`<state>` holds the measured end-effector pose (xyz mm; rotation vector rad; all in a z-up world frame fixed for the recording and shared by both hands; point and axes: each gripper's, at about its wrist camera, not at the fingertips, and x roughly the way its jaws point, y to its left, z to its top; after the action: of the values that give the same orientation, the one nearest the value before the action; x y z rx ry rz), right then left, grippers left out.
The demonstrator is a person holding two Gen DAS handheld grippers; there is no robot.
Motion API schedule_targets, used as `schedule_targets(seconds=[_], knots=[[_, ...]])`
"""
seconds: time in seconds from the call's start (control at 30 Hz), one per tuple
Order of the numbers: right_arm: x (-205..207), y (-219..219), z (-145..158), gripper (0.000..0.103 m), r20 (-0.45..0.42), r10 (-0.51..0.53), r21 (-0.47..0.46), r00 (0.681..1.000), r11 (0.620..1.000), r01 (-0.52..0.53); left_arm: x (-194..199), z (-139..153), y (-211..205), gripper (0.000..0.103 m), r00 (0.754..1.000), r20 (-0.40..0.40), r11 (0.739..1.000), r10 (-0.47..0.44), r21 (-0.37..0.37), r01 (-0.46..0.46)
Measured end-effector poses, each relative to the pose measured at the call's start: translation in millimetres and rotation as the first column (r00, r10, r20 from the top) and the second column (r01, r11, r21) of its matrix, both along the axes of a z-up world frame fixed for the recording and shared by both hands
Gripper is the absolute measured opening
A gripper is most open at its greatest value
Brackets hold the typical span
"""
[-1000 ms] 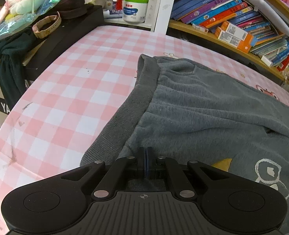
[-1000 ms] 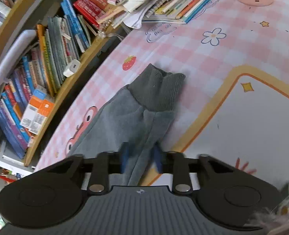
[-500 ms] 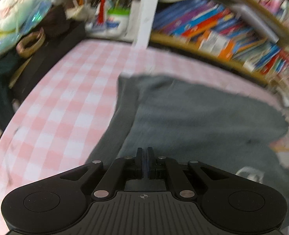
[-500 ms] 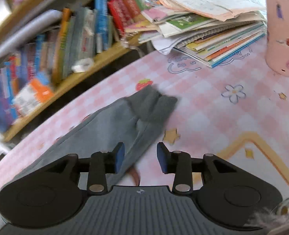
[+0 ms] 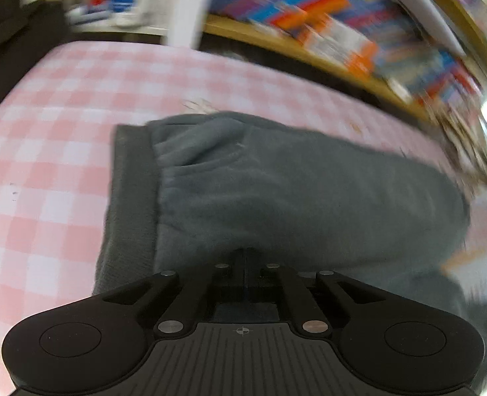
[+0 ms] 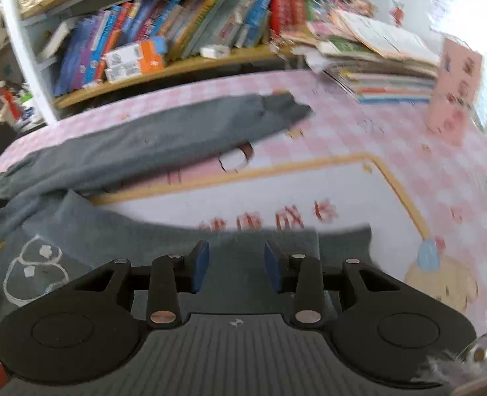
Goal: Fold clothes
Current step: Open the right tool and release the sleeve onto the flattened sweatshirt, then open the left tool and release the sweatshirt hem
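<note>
A grey fleece sweatshirt (image 5: 293,191) with a ribbed hem lies spread over the pink-and-white checked tabletop (image 5: 45,151). In the left wrist view the left tongs (image 5: 245,257) are clenched, their black fingers pressed together with no gap; they sit right at the near edge of the grey fabric and appear to pinch it, though motion blur and the tongs' own body hide the exact contact. The darker ribbed hem band (image 5: 129,198) runs along the garment's left side, lying flat on the checks.

In the right wrist view the right tongs (image 6: 236,265) are released — the two blue-padded fingers (image 6: 199,264) stand well apart over a grey layer of the sweatshirt (image 6: 118,231), gripping nothing. A white outlined cartoon figure (image 6: 33,270) printed on the fabric shows at lower left. One long grey sleeve (image 6: 164,138) stretches across the tabletop toward the back, ending in a ribbed cuff (image 6: 288,107). Under the garment a white panel with a yellow border (image 6: 309,191) and red characters is printed on the table cover.

Behind the tabletop, a wooden bookshelf (image 6: 177,66) holds a row of colourful books, and a stack of books and papers (image 6: 382,66) rests on the far right of the tabletop beside a pink box (image 6: 454,99).
</note>
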<state>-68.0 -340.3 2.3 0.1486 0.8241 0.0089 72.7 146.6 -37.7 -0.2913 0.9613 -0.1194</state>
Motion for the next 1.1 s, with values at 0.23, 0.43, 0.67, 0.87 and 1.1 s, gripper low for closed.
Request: schedule_targets(seconds=[0.23,0.43,0.67,0.87,1.1], knots=[[6.0,15.9,-11.6,0.032,-0.038,-0.013,-0.022,0.999,1.000,0.012,16.1,-0.1,35.0,0.005,0.993,0.015,0.993,0.114,0.029,-0.114],[24.3,32.3,-24.6,0.030,-0.085,0.030,-0.121,0.996,0.992,-0.040,-0.6,9.8,44.4,0.005,0.991,0.054,0.992,0.119,0.044,-0.122],[60.8,3.5,-27.0,0.020,-0.063,-0.019,-0.174,0.998,0.985,0.008,-46.2,33.0,57.9,0.005,0.985,0.141,0.995,0.104,-0.019,-0.102],[77.2,11.1,-21.9,0.032,-0.067,-0.019,-0.229,0.998,0.974,0.003,-72.5,32.3,61.7,0.005,0.988,0.116,0.991,0.100,-0.096,-0.089],[49.2,44.8,-22.8,0.039,-0.060,0.035,-0.212,0.998,0.976,-0.047,-88.6,11.3,48.1,0.005,0.997,0.041,0.995,0.065,-0.077,-0.061]])
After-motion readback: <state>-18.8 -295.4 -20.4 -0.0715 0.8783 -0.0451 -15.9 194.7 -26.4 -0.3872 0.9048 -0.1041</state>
